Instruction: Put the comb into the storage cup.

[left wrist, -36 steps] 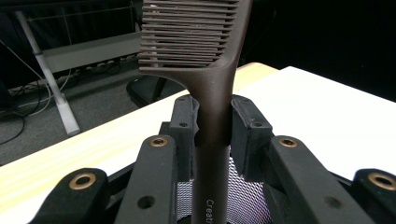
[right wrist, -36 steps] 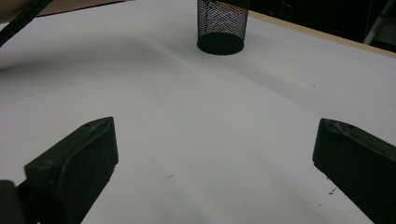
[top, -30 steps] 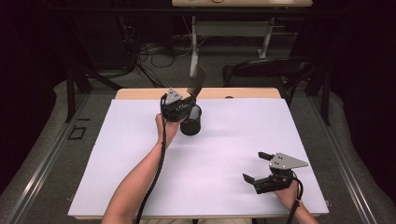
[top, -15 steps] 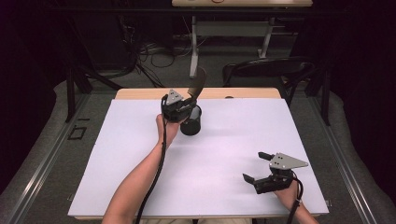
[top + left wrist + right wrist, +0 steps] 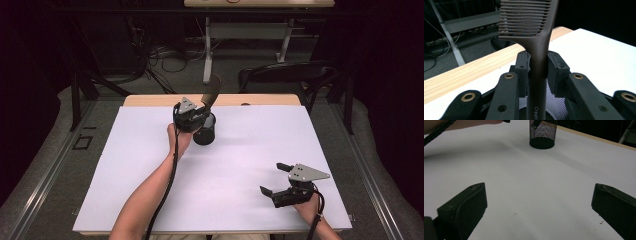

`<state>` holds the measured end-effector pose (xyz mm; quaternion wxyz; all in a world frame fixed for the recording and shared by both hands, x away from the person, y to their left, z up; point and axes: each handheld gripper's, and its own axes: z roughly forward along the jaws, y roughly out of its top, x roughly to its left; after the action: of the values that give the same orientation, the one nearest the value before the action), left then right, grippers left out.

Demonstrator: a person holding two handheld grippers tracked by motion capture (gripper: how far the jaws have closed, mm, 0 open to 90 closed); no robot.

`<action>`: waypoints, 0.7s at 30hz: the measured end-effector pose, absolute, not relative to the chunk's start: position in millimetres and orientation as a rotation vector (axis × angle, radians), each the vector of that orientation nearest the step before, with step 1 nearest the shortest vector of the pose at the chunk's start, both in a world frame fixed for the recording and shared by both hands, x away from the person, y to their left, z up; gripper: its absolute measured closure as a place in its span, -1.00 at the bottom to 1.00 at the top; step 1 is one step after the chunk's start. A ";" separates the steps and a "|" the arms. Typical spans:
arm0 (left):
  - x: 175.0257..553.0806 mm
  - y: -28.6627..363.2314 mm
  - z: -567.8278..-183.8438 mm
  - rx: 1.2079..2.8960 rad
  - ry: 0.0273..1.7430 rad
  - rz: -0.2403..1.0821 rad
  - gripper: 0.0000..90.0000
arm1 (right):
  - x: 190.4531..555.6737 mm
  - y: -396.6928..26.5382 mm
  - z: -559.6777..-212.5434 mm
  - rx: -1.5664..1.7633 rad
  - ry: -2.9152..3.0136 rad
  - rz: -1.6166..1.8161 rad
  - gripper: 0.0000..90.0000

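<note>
Up at the far edge of the white table (image 5: 150, 200), the left gripper (image 5: 199, 116) has the brown comb (image 5: 210, 94) clamped by its handle, and in the left gripper view the two black pads (image 5: 522, 65) press that handle from both sides, so this is a firm grasp on the comb (image 5: 534, 32). The comb stands nearly upright between the pads, toothed end at twelve o'clock from the grip, teeth running out toward nine o'clock in that view, while the lower handle drops straight down toward six o'clock into the black mesh cup (image 5: 554, 105). From the high view the mesh cup (image 5: 205, 132) sits on the white surface just under and touching distance from the gripper, at about five o'clock from it, with the comb's head leaning out past the cup toward one o'clock over the wooden table edge (image 5: 260, 100). Down at the near right corner, the right gripper (image 5: 276, 178) rests low over the table with its jaws spread wide and nothing between them; in the right gripper view the cup (image 5: 542, 133) stands well apart at twelve o'clock
</note>
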<state>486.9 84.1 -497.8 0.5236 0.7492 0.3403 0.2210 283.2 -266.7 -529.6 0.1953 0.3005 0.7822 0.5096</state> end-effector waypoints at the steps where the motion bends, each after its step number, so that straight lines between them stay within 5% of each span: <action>1: 486.8 84.0 -498.0 1.798 0.814 0.531 0.61 | 283.1 -266.5 -529.7 0.845 2.193 1.430 -1.00; 21: 485.9 84.2 -502.2 1.828 0.812 0.535 0.61 | 283.5 -266.5 -530.1 0.846 2.188 1.432 -1.00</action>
<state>485.9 84.2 -502.2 0.5103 0.7593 0.3372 0.2224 283.5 -266.5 -530.1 0.1952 0.3020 0.7808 0.5109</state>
